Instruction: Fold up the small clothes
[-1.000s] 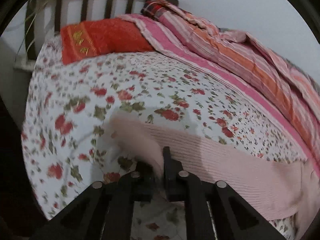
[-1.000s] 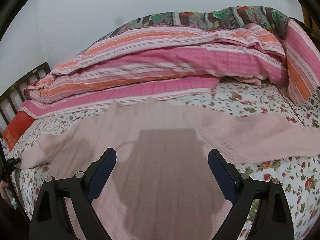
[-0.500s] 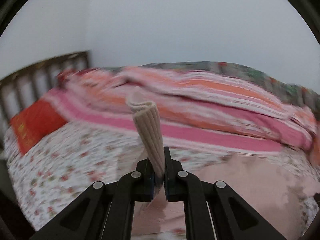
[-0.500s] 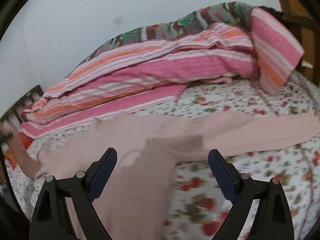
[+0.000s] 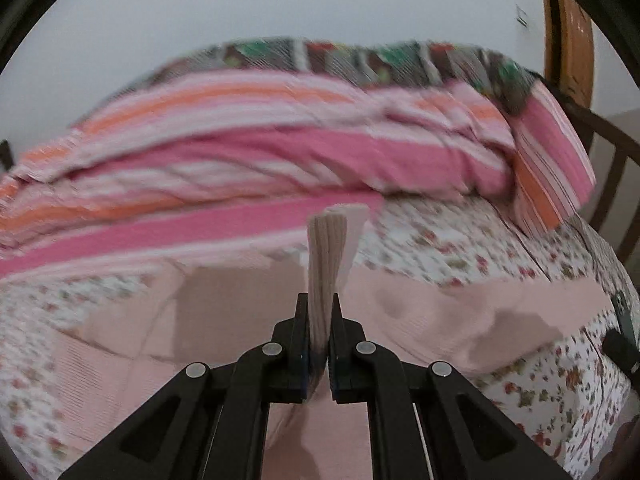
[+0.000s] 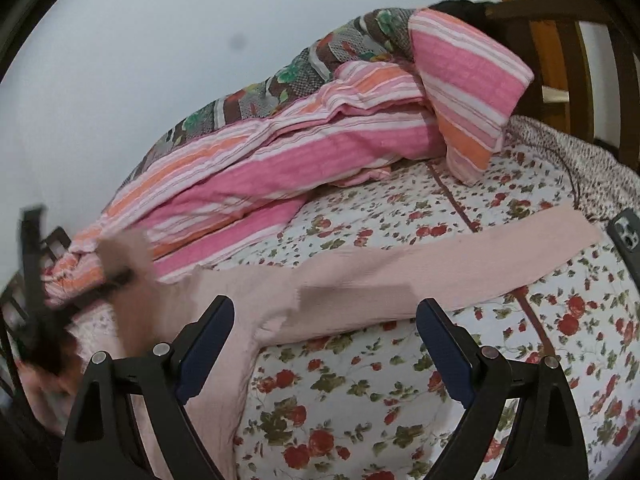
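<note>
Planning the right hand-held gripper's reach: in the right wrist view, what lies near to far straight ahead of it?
Right hand-held gripper, floral bedsheet, pink sweater's sleeve, more floral bedsheet, striped pink quilt, patterned blanket, wall.

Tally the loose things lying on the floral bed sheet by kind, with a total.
Pink sweater: 1
Striped blanket: 1
Dark patterned blanket: 1
Speckled cloth: 1
Phone: 1
Total: 5
</note>
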A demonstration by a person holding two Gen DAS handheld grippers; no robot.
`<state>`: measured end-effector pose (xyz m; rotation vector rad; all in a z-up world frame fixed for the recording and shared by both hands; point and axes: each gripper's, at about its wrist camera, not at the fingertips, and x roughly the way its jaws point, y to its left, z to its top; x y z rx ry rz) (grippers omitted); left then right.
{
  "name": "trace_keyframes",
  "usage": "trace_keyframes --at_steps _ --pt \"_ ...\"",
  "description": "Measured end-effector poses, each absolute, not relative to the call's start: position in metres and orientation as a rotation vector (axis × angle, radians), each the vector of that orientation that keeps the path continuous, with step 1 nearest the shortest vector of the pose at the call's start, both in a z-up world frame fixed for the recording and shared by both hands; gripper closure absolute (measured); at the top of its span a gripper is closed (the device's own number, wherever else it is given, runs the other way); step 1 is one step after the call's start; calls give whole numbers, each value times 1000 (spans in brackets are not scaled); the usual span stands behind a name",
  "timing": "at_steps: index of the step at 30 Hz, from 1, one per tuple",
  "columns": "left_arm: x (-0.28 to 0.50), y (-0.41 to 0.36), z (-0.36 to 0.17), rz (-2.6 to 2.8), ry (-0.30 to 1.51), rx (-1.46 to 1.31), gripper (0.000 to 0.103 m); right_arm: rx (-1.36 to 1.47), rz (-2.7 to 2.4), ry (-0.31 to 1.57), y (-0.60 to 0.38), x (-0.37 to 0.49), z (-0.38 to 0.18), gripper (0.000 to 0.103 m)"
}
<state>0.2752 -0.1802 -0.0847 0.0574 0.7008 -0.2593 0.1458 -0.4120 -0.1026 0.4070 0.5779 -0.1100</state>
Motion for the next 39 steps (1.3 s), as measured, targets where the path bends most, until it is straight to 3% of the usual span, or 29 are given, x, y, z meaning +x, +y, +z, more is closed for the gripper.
trace_keyframes --at_steps 2,4,5,6,11,18,22,30,32,34,39 --pt "271 -185 -97 -295 716 27 90 426 -97 581 -413 149 -102 11" --pt "263 -178 -100 -270 722 16 63 426 -76 581 -407 151 -102 11" --pt "260 -171 -98 -262 716 18 33 421 -65 583 -403 152 -102 11" --pt "255 -164 -96 -258 699 19 12 414 -54 588 -399 154 -102 11" --pt "231 -91 -79 -204 596 10 11 430 4 629 -376 170 -112 11" --pt "222 58 -104 31 592 -110 12 381 93 750 -325 198 -141 51" --pt "233 105 -121 53 632 -206 12 318 68 783 -303 207 -154 58" --pt "243 131 -121 17 590 -249 12 206 9 875 -289 252 -172 61" --pt "243 131 -123 6 596 -262 12 196 -13 866 -291 257 -175 69" --pt "244 125 -125 -11 601 -236 12 182 21 852 -288 257 -180 96" --pt "240 106 -119 -138 579 -244 13 156 85 715 -283 236 -162 97"
